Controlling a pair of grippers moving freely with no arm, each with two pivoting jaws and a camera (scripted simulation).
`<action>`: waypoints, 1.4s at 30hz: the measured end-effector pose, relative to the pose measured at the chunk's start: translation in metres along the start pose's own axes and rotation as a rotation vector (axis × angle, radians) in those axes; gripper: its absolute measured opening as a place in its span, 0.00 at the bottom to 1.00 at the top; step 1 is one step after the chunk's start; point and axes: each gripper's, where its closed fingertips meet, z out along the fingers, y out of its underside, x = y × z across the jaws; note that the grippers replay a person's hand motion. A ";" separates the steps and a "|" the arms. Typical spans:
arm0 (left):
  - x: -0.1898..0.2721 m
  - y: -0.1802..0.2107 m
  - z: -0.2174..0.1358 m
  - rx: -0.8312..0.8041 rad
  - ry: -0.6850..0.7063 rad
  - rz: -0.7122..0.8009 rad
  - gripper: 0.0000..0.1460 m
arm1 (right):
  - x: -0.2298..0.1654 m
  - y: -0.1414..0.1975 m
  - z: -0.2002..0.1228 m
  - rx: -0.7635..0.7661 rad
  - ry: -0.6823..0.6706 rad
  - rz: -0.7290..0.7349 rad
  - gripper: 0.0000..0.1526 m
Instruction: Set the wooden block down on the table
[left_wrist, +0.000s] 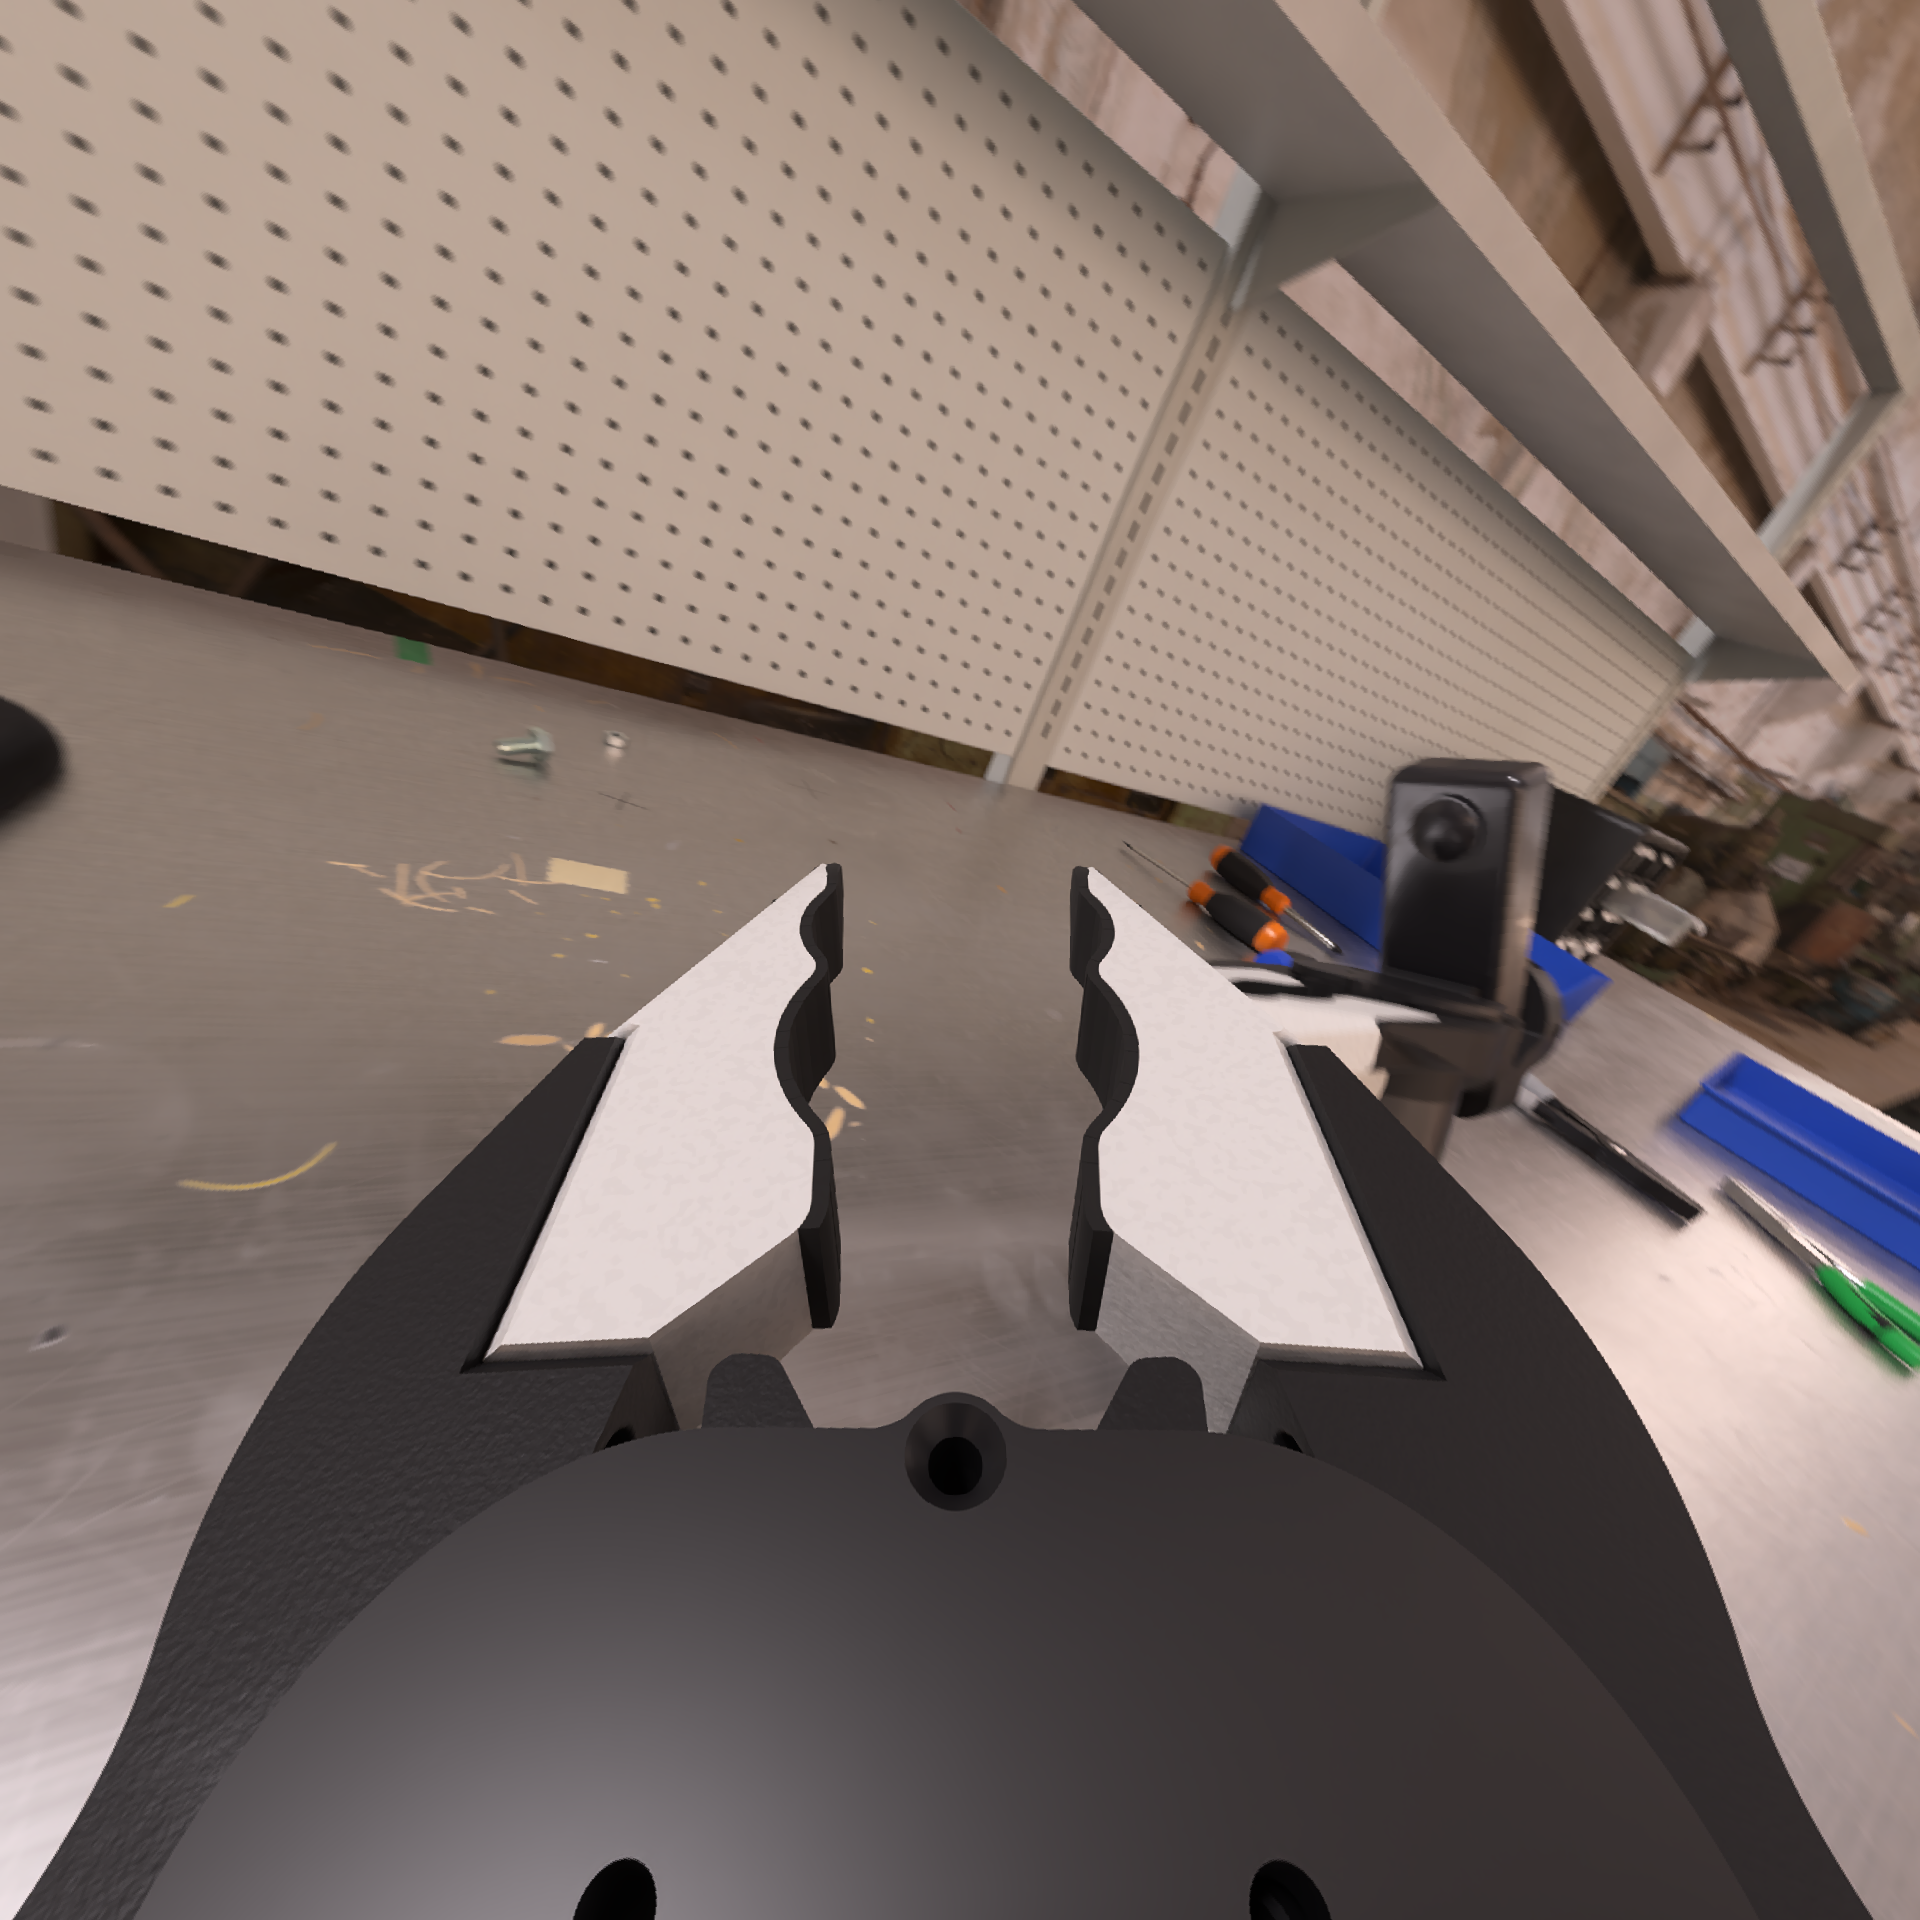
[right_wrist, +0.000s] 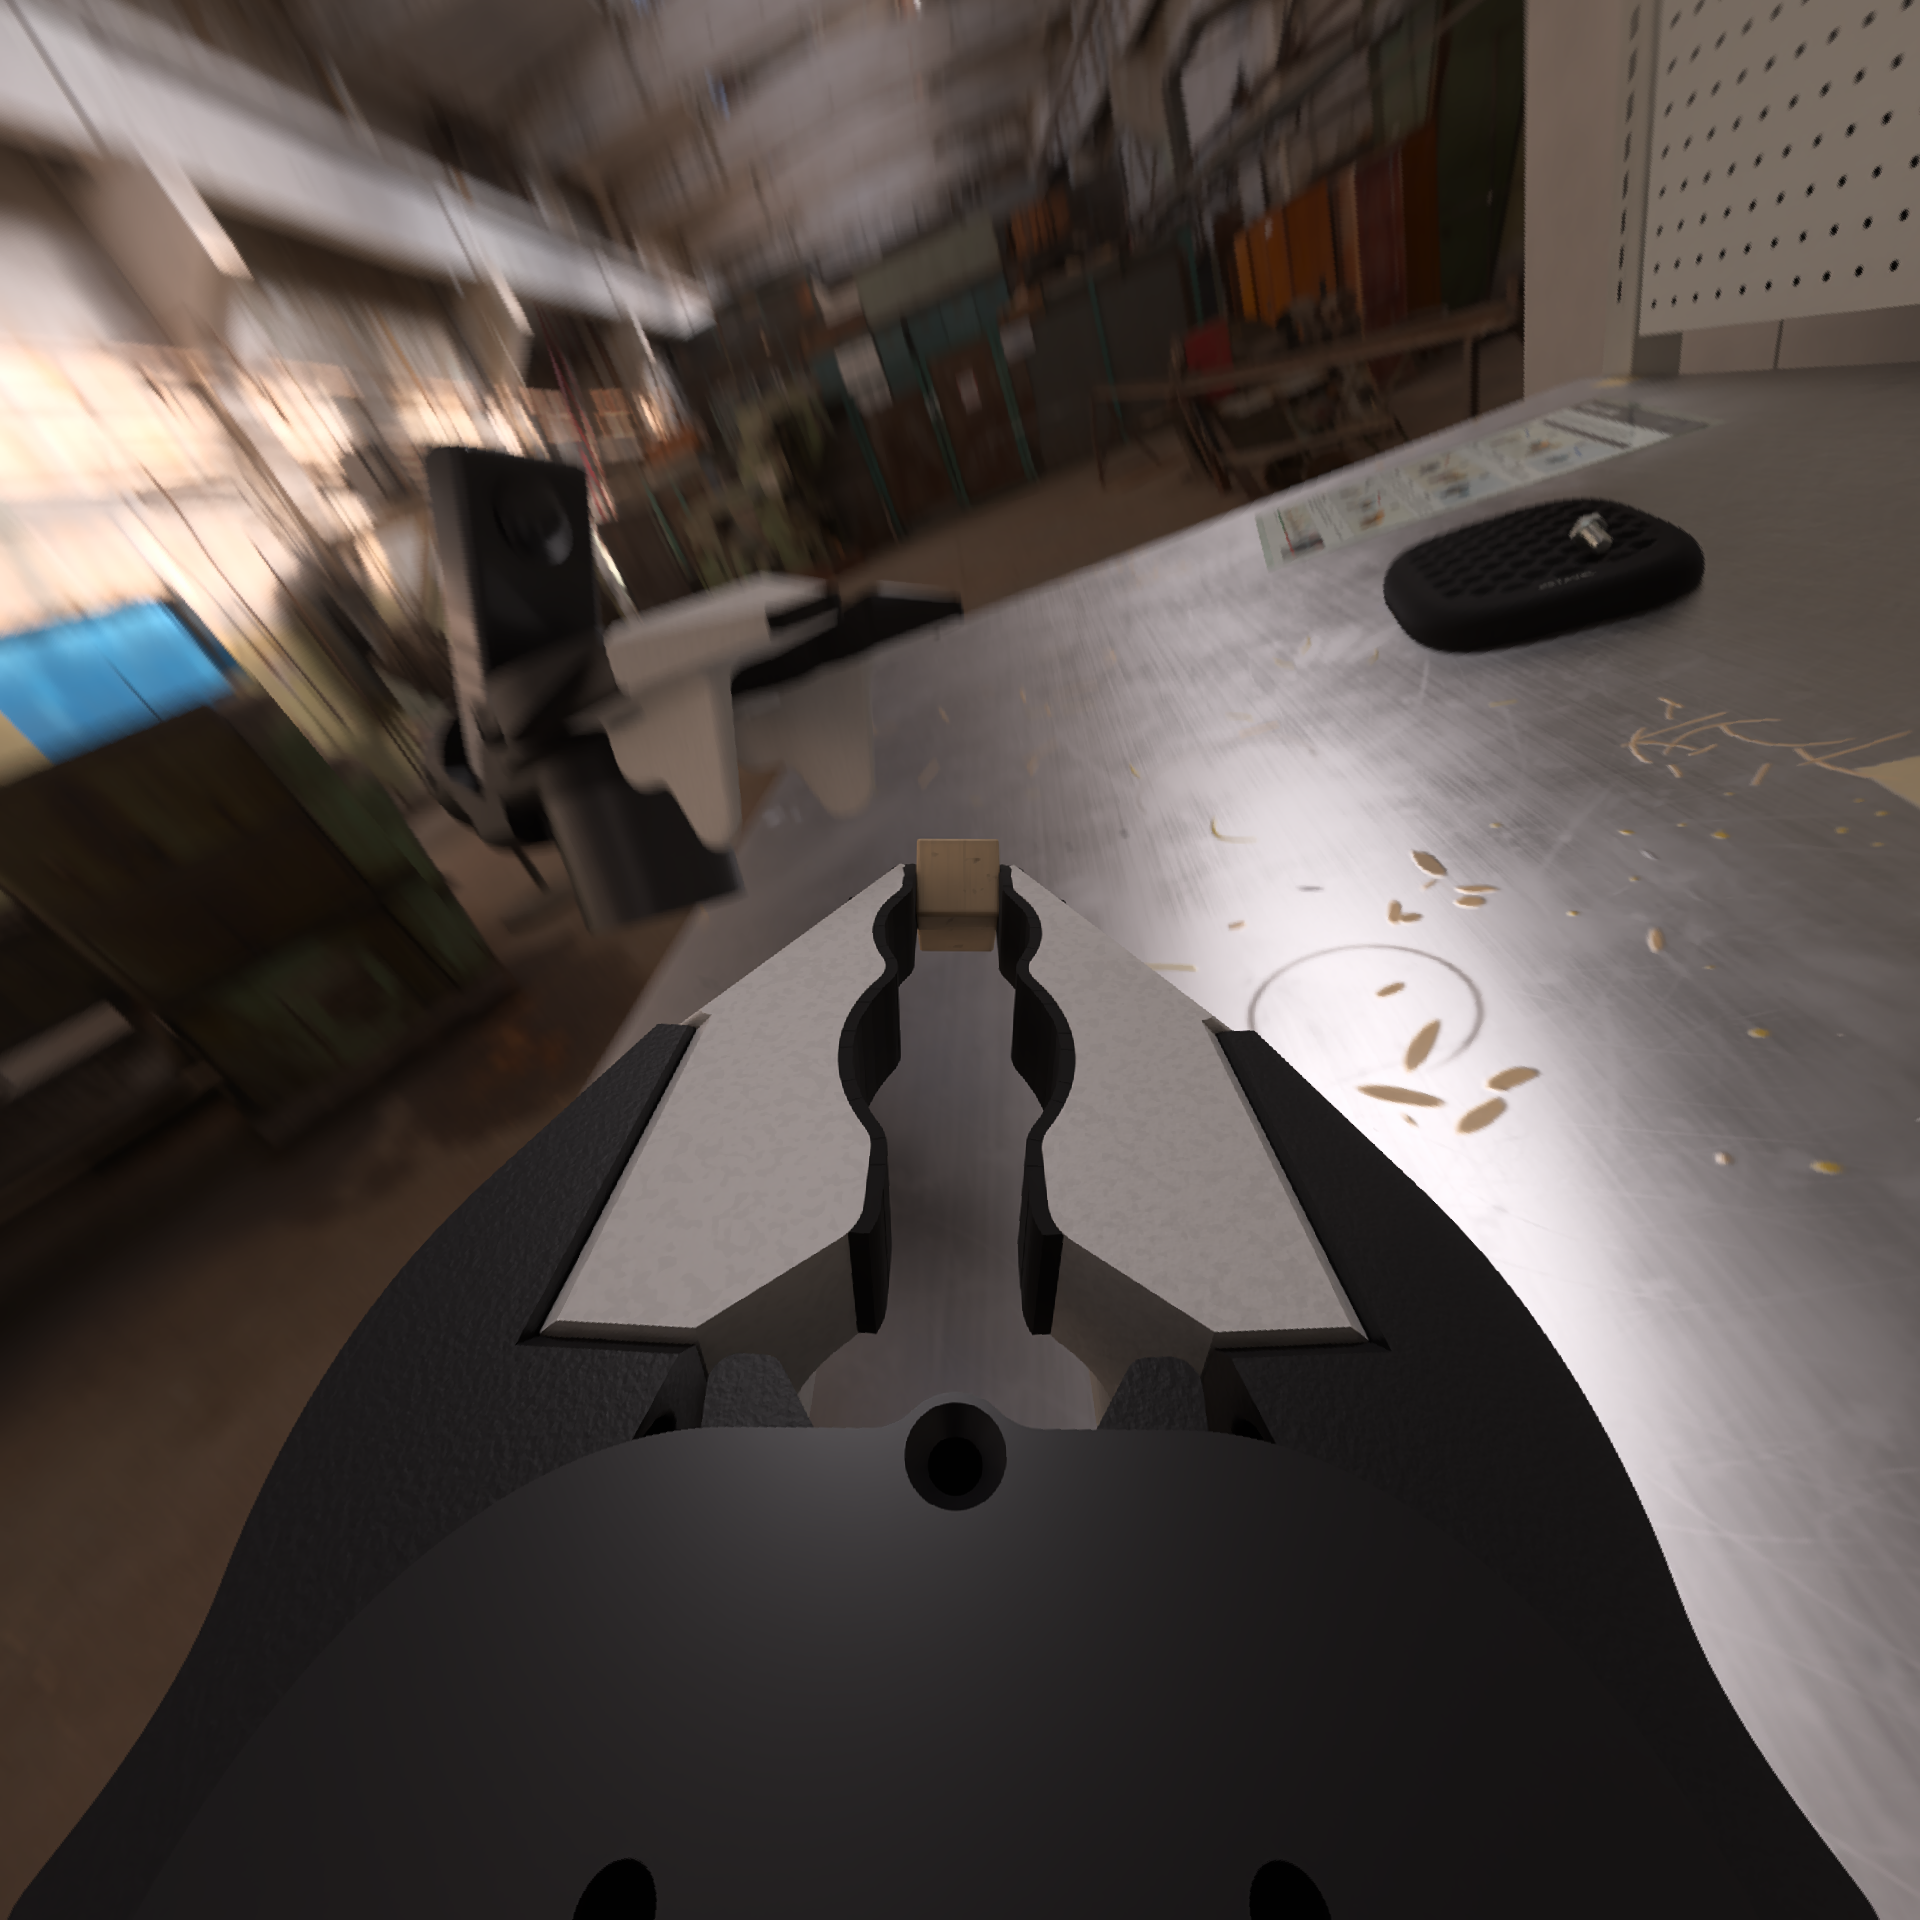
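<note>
Steel table (right_wrist: 1558, 1039) with wood chips, pegboard (left_wrist: 623, 364) behind. Right gripper (right_wrist: 958, 883) clamps block (right_wrist: 958, 878) at its fingertips, frame center, above the table edge. Left gripper (left_wrist: 956, 883) fingers apart, nothing between. Black mat (right_wrist: 1543, 577) upper right holds a bolt (right_wrist: 1587, 535). Screwdrivers (left_wrist: 1247, 904) at right, left view.

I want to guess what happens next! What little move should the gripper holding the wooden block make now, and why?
Probably ease the right gripper straight down. The wooden block is pinched at its fingertips, seemingly just above the metal table, so opening now might drop it. The left gripper is open and empty, so it need not help.
</note>
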 end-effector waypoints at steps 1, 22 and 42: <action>-0.005 -0.004 -0.004 0.017 -0.024 -0.004 0.30 | -0.001 0.006 0.003 -0.056 0.019 -0.056 0.09; -0.032 -0.011 -0.017 0.050 -0.113 -0.046 0.27 | -0.026 0.095 0.041 -0.527 0.065 -0.469 0.09; -0.038 0.005 -0.009 -0.004 -0.107 -0.079 0.26 | -0.014 0.119 0.037 -0.695 0.115 -0.512 0.10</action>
